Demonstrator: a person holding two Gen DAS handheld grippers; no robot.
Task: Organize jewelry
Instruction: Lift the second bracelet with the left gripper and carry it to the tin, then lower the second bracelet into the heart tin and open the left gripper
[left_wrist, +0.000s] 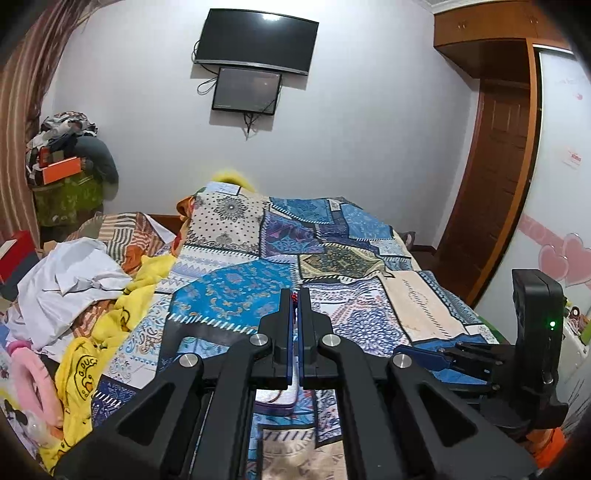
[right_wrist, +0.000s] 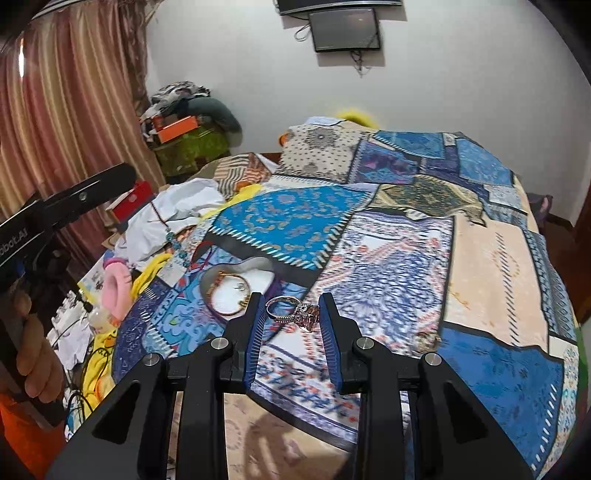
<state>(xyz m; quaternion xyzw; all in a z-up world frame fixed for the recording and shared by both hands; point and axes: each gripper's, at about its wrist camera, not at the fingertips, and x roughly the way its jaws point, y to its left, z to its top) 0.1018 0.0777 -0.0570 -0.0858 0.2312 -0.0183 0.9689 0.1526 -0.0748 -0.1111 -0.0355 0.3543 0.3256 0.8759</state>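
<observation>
My left gripper (left_wrist: 294, 295) is shut on a thin red cord (left_wrist: 294, 298) pinched between its blue pads, held above the bed. In the right wrist view that cord is a necklace (right_wrist: 173, 236) with blue beads hanging below the left gripper's arm (right_wrist: 74, 195). My right gripper (right_wrist: 291, 301) is open, its fingers either side of silver rings (right_wrist: 293, 314) with a pink stone lying on the patchwork bedspread (right_wrist: 406, 258). A heart-shaped tin (right_wrist: 255, 264) with white lining holds a gold bangle (right_wrist: 229, 312) just left of the right gripper.
A pile of white and yellow cloth (left_wrist: 85, 291) and a pink band (right_wrist: 116, 286) lie at the bed's left side. A red box (right_wrist: 133, 203) sits by the curtain. The right gripper's body (left_wrist: 535, 332) shows at the right of the left wrist view.
</observation>
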